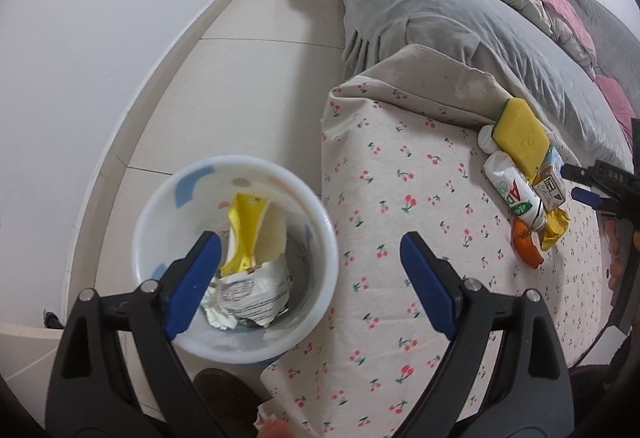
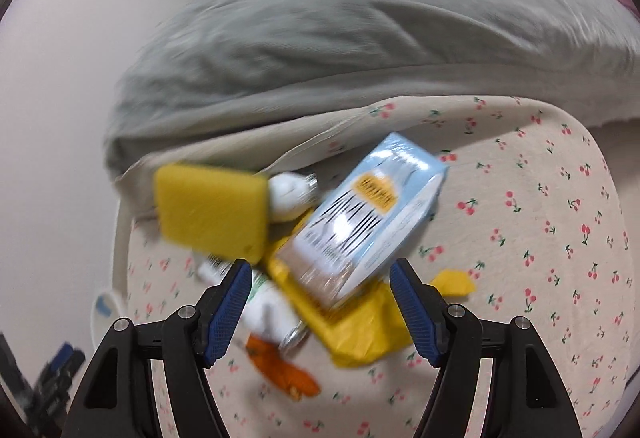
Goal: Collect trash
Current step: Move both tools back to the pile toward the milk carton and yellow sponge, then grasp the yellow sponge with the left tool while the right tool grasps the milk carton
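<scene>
Left hand-held gripper [image 1: 310, 264]: held wide apart with nothing between the blue pads, hovering partly over the bin and partly over the cherry-print cloth.
Right hand-held gripper [image 2: 320, 308]: also spread wide, nothing clamped; the carton and yellow wrapper are seen just past its fingertips. In the left view only its tip is caught at the far right edge [image 1: 588, 182].
Bin [image 1: 160, 198]: white, round, stood on the floor tight against the left side of the cloth-covered surface.
Inside the bin: a yellow packet [image 1: 246, 234] is propped upright, with a crumpled printed wrapper [image 1: 252, 294] lying nearer.
Trash pile: left on the cherry-print cloth [image 2: 540, 238], near the grey blanket [image 2: 340, 38].
Sponge [image 2: 210, 212]: yellow, sat at the far left of the pile, resting on the white stuff under it.
Carton [image 2: 368, 214]: light blue, tilted, laid on top of a yellow wrapper [image 2: 360, 334].
Bottle [image 1: 514, 190]: white with a green and red label, lying on its side between sponge and orange scrap.
Orange scrap [image 2: 284, 370]: nearest piece of the pile, touching the bottle end.
Sharpness: right view is pretty blurry, so the carton print can't be read.
</scene>
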The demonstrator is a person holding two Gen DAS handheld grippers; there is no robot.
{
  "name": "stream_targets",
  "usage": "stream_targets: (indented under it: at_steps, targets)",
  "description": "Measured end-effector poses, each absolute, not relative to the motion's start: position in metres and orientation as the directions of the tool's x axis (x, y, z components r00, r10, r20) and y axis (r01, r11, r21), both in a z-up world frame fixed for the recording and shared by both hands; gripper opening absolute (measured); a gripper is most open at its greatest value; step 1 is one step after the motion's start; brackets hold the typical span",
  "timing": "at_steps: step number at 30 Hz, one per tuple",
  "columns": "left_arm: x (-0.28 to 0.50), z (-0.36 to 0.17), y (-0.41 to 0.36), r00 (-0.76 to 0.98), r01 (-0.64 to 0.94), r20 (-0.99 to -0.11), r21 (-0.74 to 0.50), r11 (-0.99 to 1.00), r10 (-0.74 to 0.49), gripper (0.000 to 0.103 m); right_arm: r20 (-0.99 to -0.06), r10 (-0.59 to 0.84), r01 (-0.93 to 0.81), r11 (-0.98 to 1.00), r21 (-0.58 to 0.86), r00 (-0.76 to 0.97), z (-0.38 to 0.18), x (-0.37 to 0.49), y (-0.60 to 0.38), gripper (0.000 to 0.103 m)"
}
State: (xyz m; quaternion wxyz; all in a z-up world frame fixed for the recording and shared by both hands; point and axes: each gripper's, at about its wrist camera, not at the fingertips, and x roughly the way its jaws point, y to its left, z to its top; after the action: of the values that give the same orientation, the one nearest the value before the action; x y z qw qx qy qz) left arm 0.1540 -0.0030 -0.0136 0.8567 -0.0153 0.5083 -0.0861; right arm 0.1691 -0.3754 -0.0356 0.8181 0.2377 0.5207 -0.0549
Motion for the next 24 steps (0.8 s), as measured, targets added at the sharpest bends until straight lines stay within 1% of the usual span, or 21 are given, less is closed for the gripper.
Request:
stream_targets:
  at_steps: [11, 18, 22, 23, 24]
  targets:
    - [0.177, -0.011, -0.051, 0.451, 0.180, -0.878, -0.088, 0.980, -0.161, 0.091, -0.882, 0.212, 0.466, 0.784, 0.411, 0.421, -0.067, 0.192, -0.417, 0.073]
    - [0.188, -0.011, -0.090, 0.437, 0.203, -0.878, -0.117, 0.972, -0.197, 0.091, -0.878, 0.229, 0.466, 0.776, 0.425, 0.420, -0.075, 0.195, -0.425, 0.073]
    - [0.192, -0.013, -0.114, 0.406, 0.208, -0.880, -0.174, 0.963, -0.247, 0.091, -0.874, 0.254, 0.454, 0.775, 0.440, 0.415, -0.076, 0.191, -0.431, 0.071]
    - [0.194, -0.014, -0.121, 0.399, 0.206, -0.879, -0.192, 0.959, -0.262, 0.091, -0.874, 0.254, 0.451, 0.777, 0.439, 0.414, -0.077, 0.186, -0.429, 0.065]
    - [0.194, -0.013, -0.125, 0.394, 0.204, -0.878, -0.205, 0.957, -0.272, 0.091, -0.868, 0.262, 0.442, 0.776, 0.450, 0.422, -0.074, 0.183, -0.433, 0.054]
